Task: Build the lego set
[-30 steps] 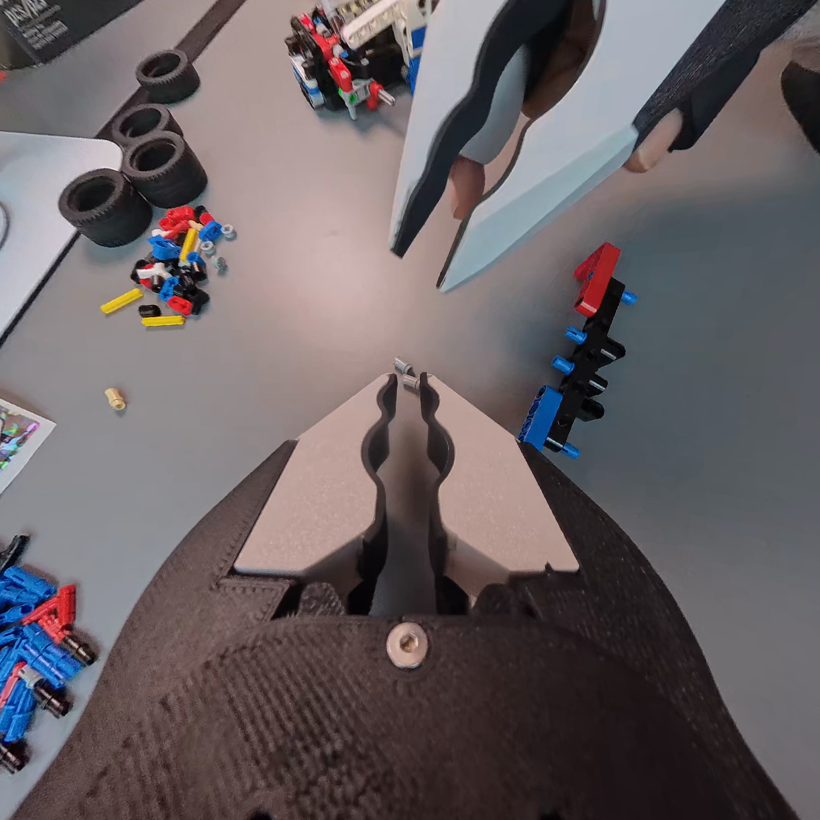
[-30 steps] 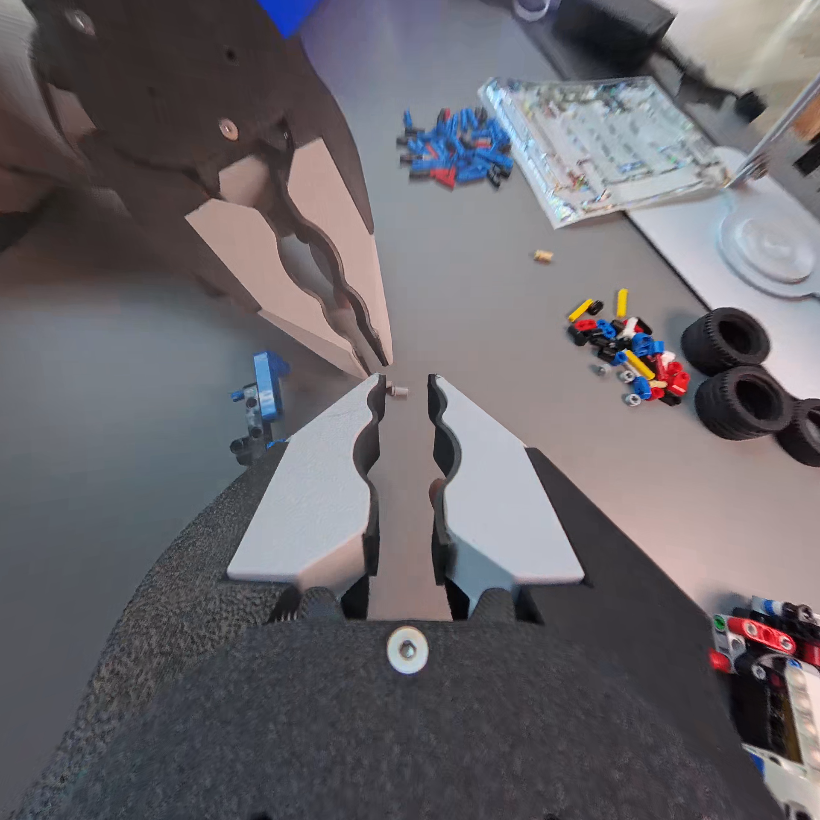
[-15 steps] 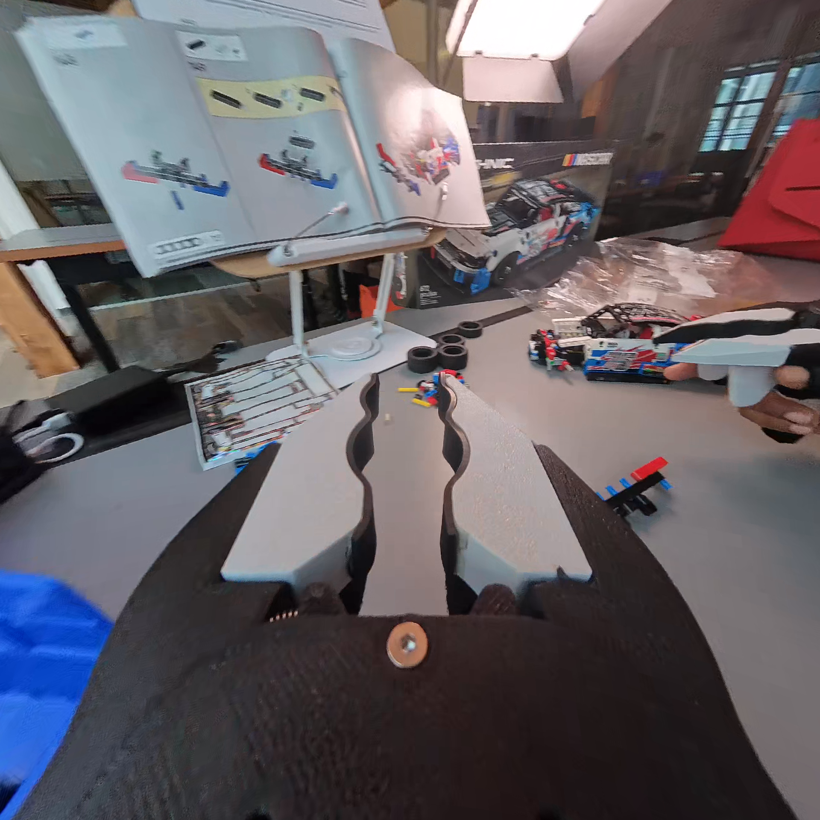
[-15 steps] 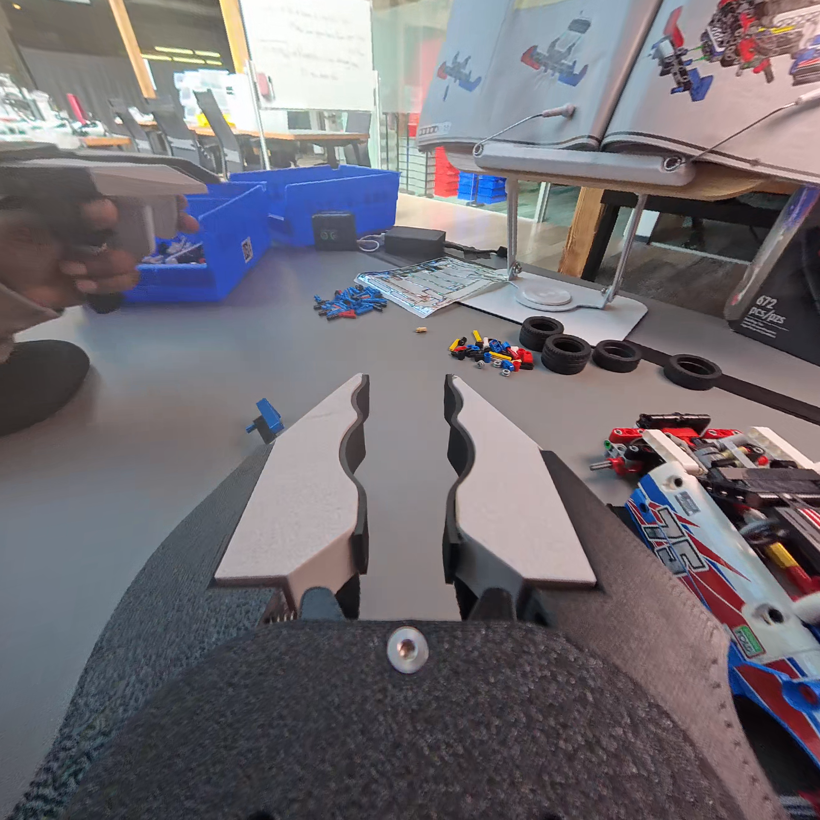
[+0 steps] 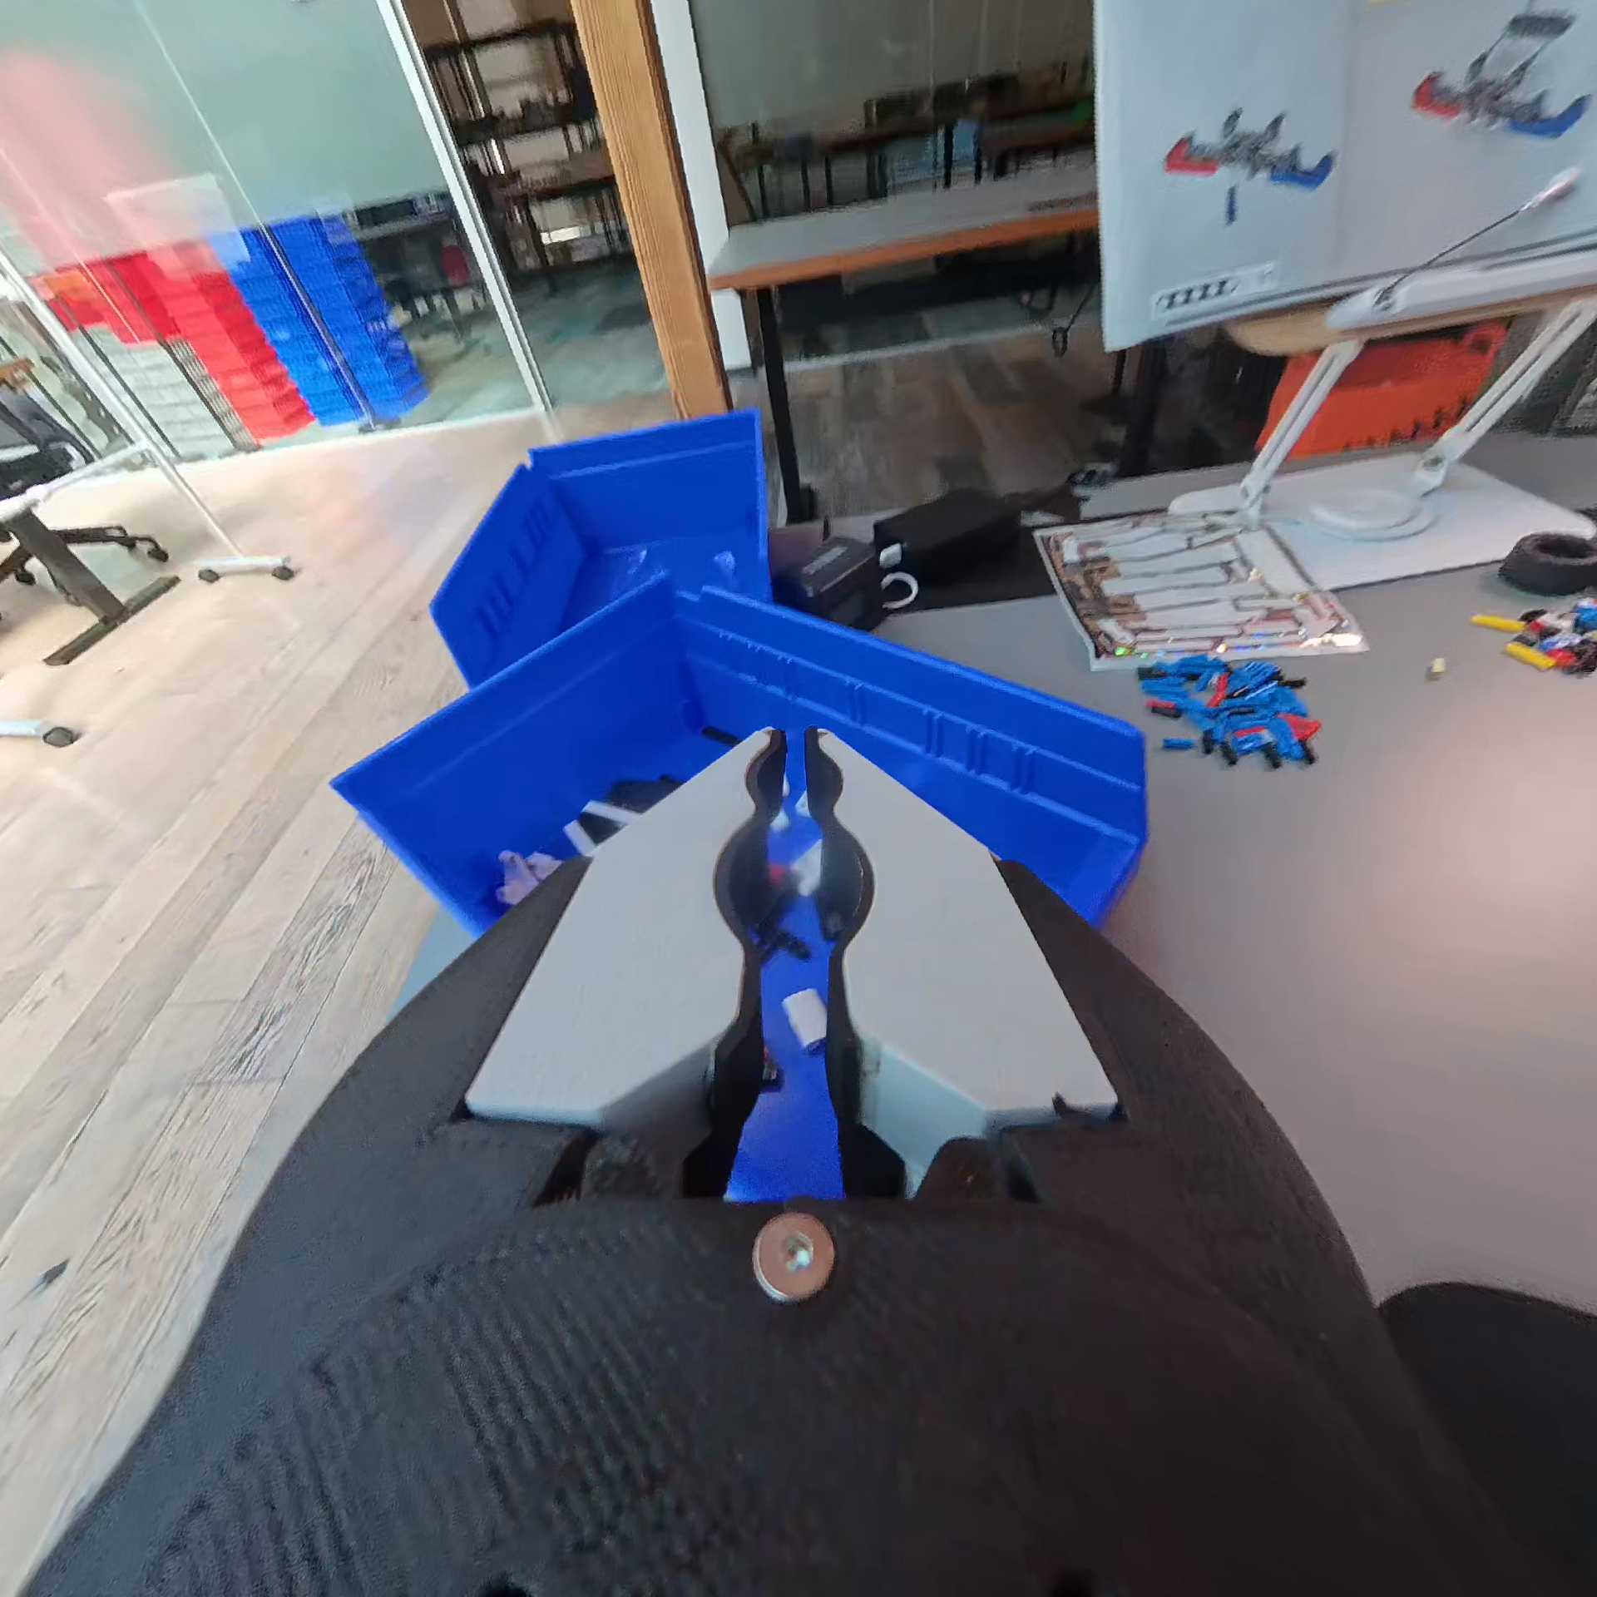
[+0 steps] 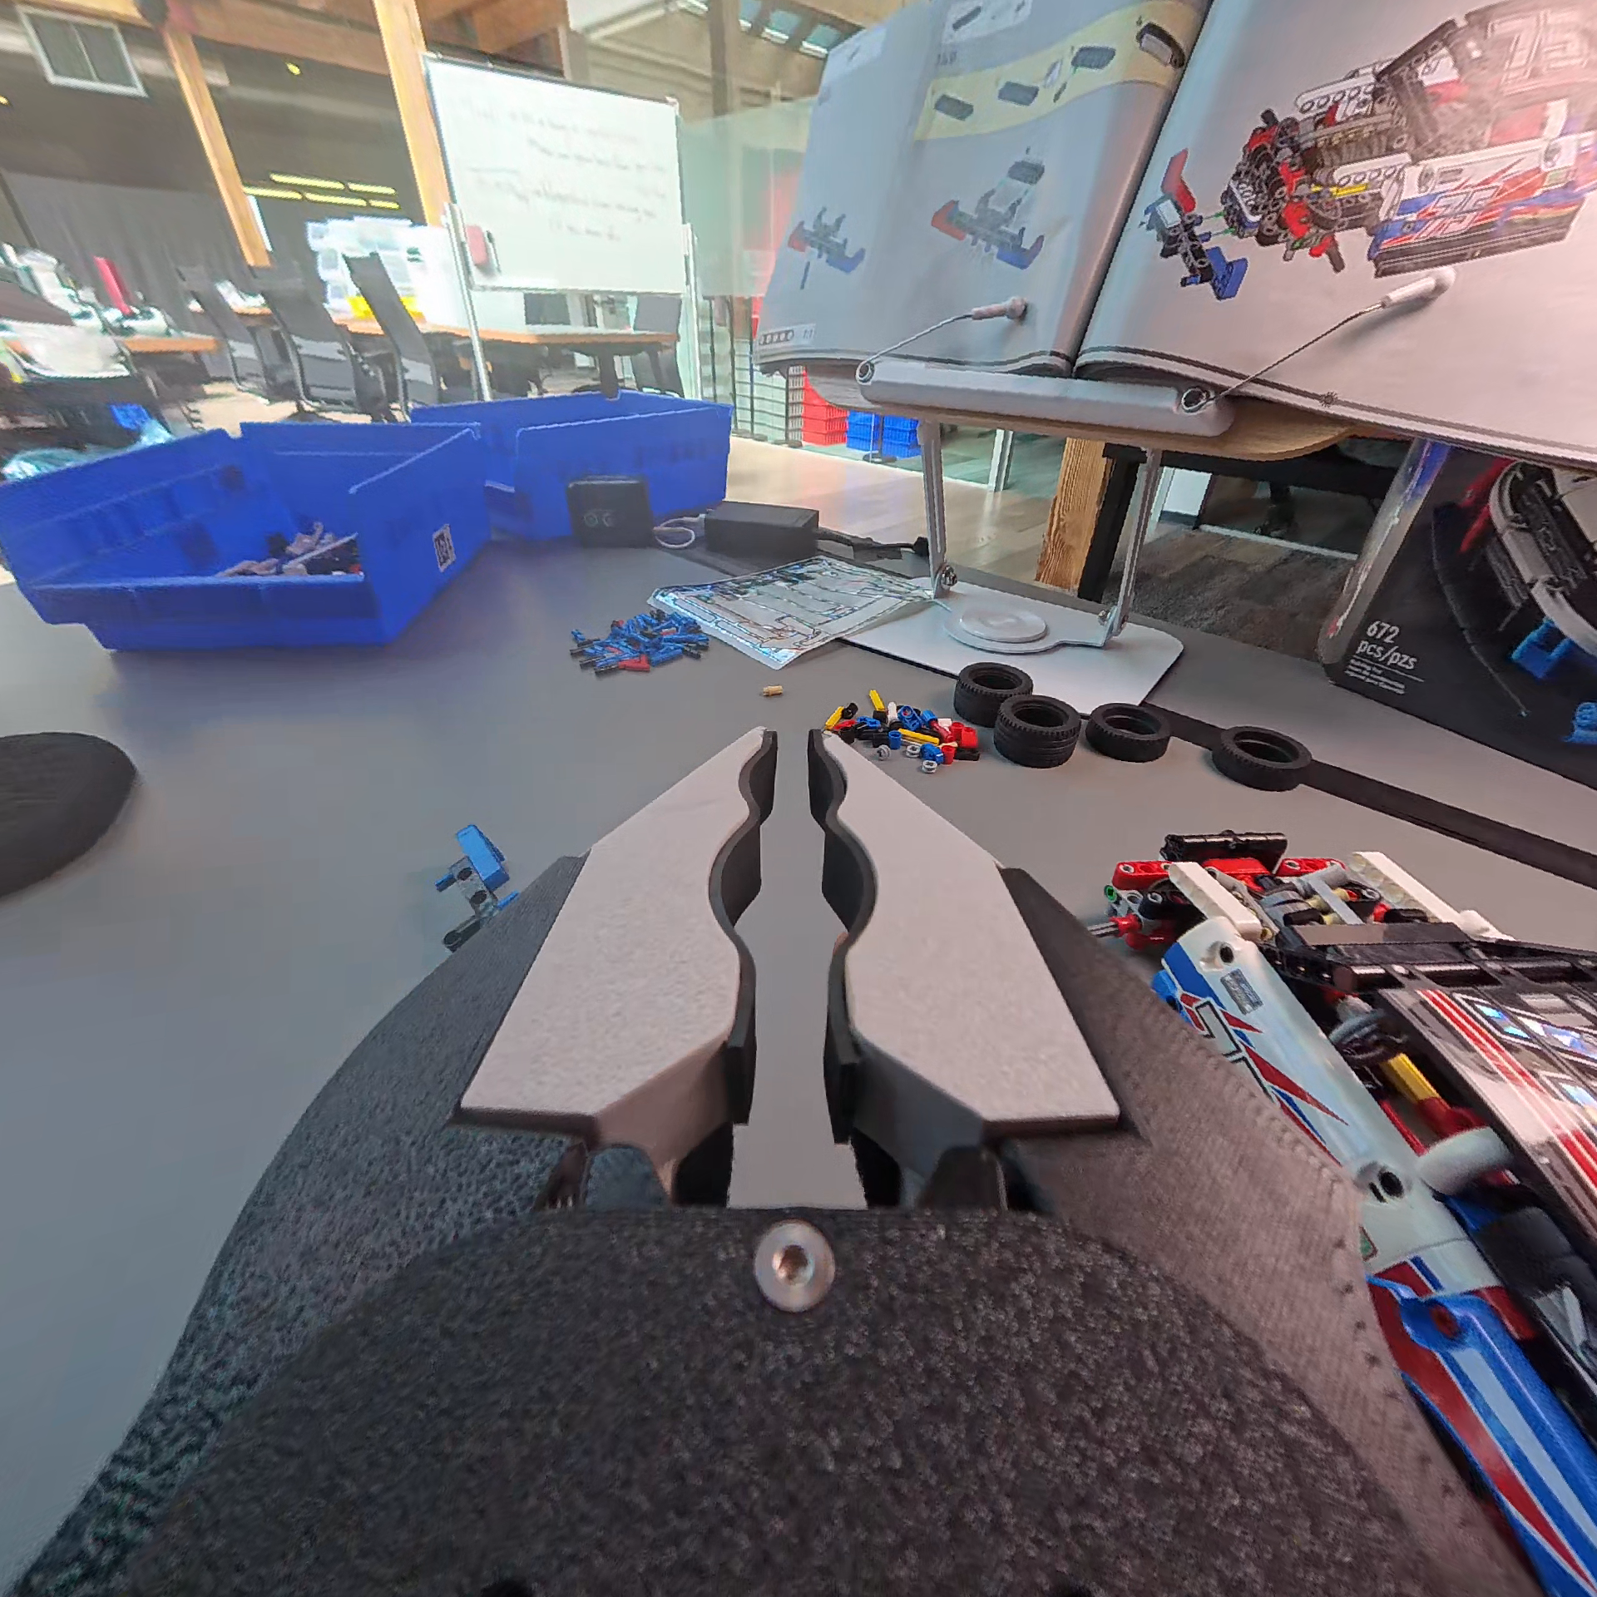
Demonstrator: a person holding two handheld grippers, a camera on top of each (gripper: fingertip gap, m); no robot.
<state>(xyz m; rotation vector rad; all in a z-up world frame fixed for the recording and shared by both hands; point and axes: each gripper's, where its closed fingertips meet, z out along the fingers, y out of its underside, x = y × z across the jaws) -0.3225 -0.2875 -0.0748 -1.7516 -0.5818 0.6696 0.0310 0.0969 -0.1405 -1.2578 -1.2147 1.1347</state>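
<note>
Beside the right tool (image 6: pixel 792 750), the part-built car (image 6: pixel 1348 994) sits on the surface (image 6: pixel 259 994); manual (image 6: pixel 1210 190) propped on stand for reading. Left tool (image 5: pixel 793 741) hangs over blue bin (image 5: pixel 907 734), prob. hunting next part. Both tools nearly closed, narrow gap, holding nothing.

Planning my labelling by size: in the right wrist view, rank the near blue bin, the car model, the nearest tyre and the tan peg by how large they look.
1. Car model, though nearness to the camera inflates it.
2. Near blue bin, farther off, so its true rank against the car is unsure.
3. Nearest tyre.
4. Tan peg.
</note>
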